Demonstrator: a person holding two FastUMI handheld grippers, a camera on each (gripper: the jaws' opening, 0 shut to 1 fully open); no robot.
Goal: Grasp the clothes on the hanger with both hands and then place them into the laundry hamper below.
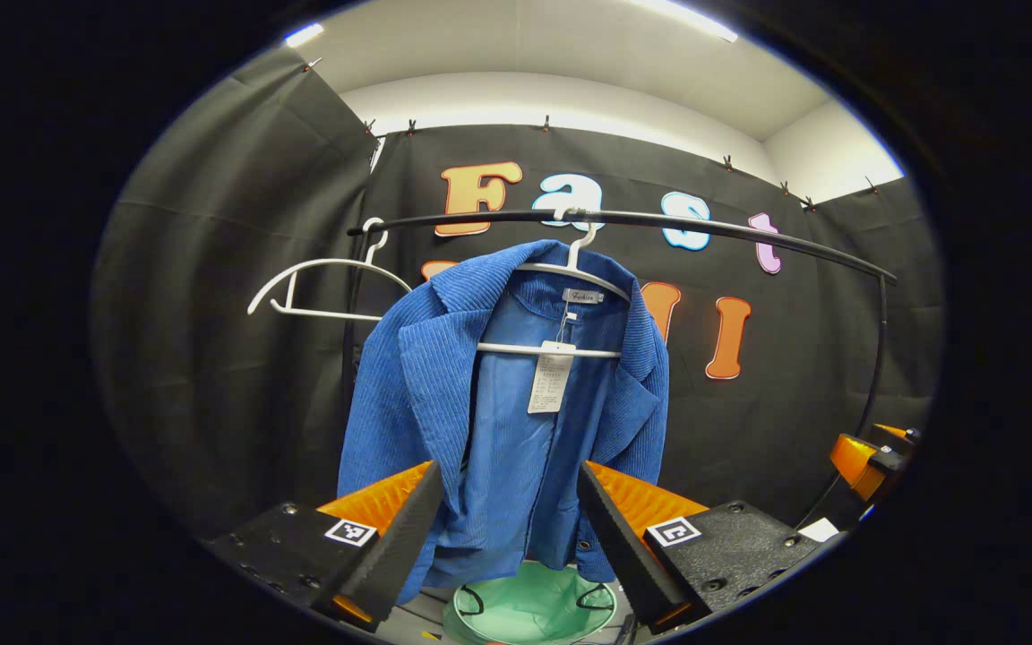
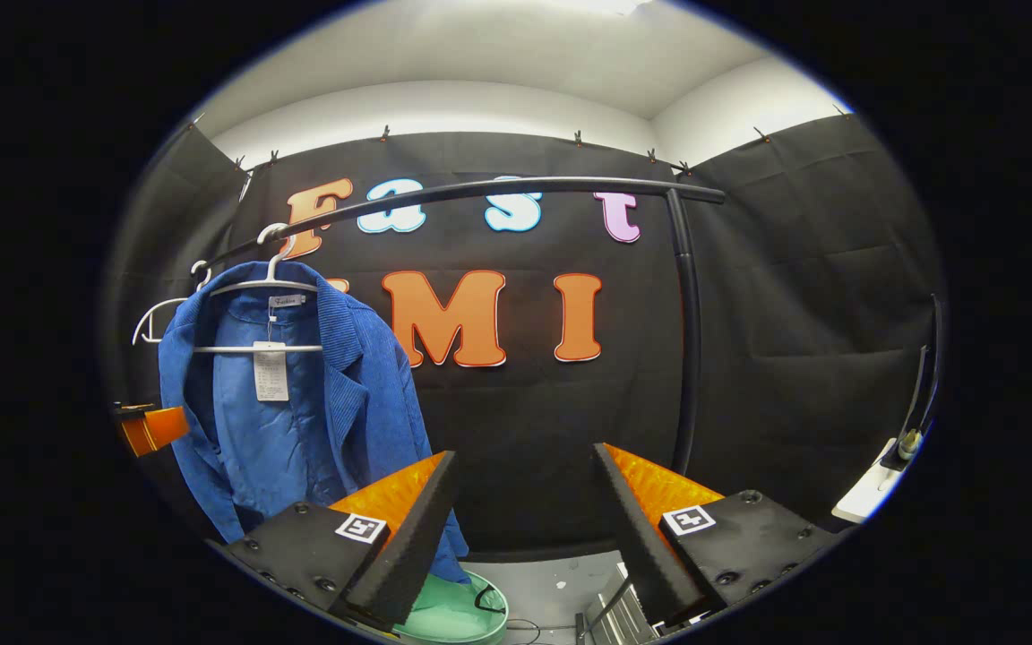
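A blue corduroy jacket (image 1: 498, 403) with a paper tag hangs on a white hanger (image 1: 570, 269) from a black rail (image 1: 659, 222). Straight in front of it my left gripper (image 1: 509, 470) stands open, its fingers framing the jacket's lower half without touching it. Under the jacket sits a green laundry hamper (image 1: 525, 614). In the right gripper view the jacket (image 2: 301, 412) hangs at the left and the hamper (image 2: 453, 618) lies low beside it. My right gripper (image 2: 525, 452) is open and faces the black wall to the jacket's right. The left gripper (image 2: 153, 428) shows beside the jacket's sleeve.
An empty white hanger (image 1: 319, 287) hangs on the rail left of the jacket. The rail's upright post (image 2: 686, 331) stands just beyond my right gripper. A white shelf edge (image 2: 865, 493) is at the far right. A metal frame (image 2: 614, 614) lies on the floor.
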